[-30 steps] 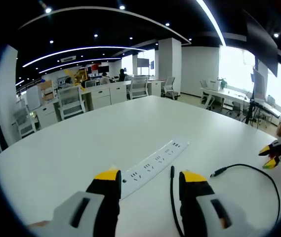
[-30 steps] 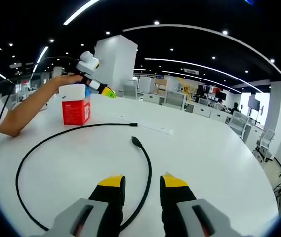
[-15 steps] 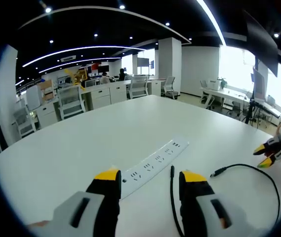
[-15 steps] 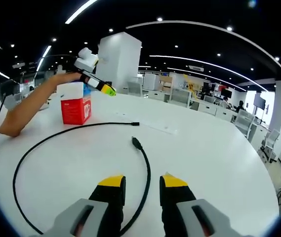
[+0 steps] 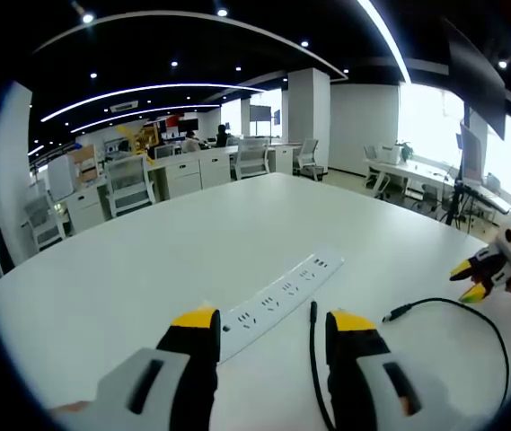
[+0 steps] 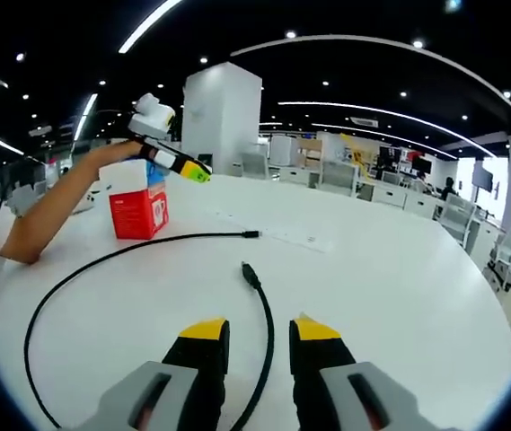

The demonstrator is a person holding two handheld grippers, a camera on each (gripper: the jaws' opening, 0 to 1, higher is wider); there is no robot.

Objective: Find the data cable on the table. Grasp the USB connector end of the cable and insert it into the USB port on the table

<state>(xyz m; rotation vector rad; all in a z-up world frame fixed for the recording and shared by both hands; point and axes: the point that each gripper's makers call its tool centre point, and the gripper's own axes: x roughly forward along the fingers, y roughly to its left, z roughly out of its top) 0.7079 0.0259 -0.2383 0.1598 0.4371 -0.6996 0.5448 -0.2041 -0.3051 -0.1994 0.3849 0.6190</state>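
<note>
Above white table (image 5: 147, 260) — both grippers (image 5: 273, 328) (image 6: 249, 334) spread, holding nothing; lay between each pair: black cable (image 6: 111, 260) — near power strip (image 5: 282, 292).

Left gripper (image 5: 275, 328): jaws parted, yellow-tipped with black pads on grey bodies, rising side by side from the bottom of the left gripper view, nothing clamped between them. The same unit appears at upper left in the right gripper view (image 6: 181, 167), raised above the surface, its yellow-and-green tips angled downward to the right, held by a hand (image 6: 111, 153) on a bare forearm (image 6: 53, 211) that slopes down to the left. Right gripper (image 6: 249, 337): jaws apart with a narrower gap, level with each other. It also appears at the right edge of the left gripper view (image 5: 477, 278), tips pointing left.
</note>
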